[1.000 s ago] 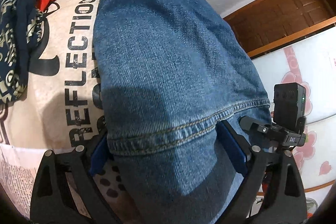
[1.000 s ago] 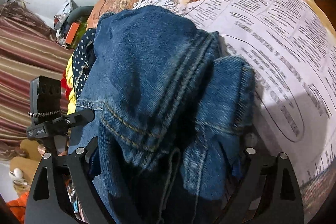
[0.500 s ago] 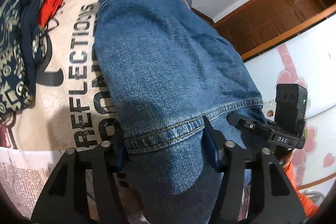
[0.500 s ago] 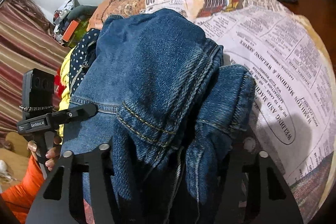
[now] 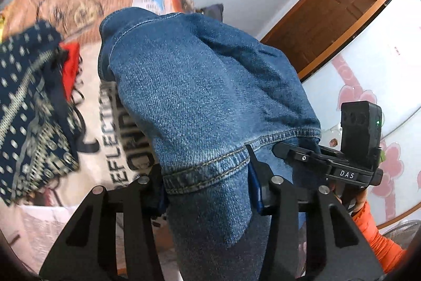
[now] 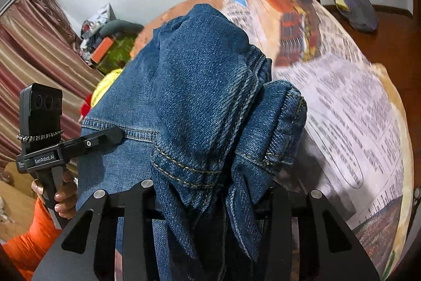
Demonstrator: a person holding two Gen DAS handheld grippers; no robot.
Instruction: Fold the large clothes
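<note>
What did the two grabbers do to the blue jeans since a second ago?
Both jaws have just been closing on the jeans: the left gripper pinches a hemmed edge, the right gripper a bunched part, and both lift the denim off the printed bedcover. The dark patterned clothes stayed put.

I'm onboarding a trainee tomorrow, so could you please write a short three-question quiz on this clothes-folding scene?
1. True or false: the left hand-held gripper has its jaws pressed on a hem of the blue jeans.
2. Multiple choice: what lies beside the jeans, towards the left edge of the left wrist view? A) a white towel B) a navy patterned garment with a red garment C) a pair of shoes
3. Short answer: what is printed on the bedsheet under the jeans in the right wrist view, where the right hand-held gripper clamps bunched denim?

Key: 1 true; 2 B; 3 newspaper-style text and pictures.
</note>
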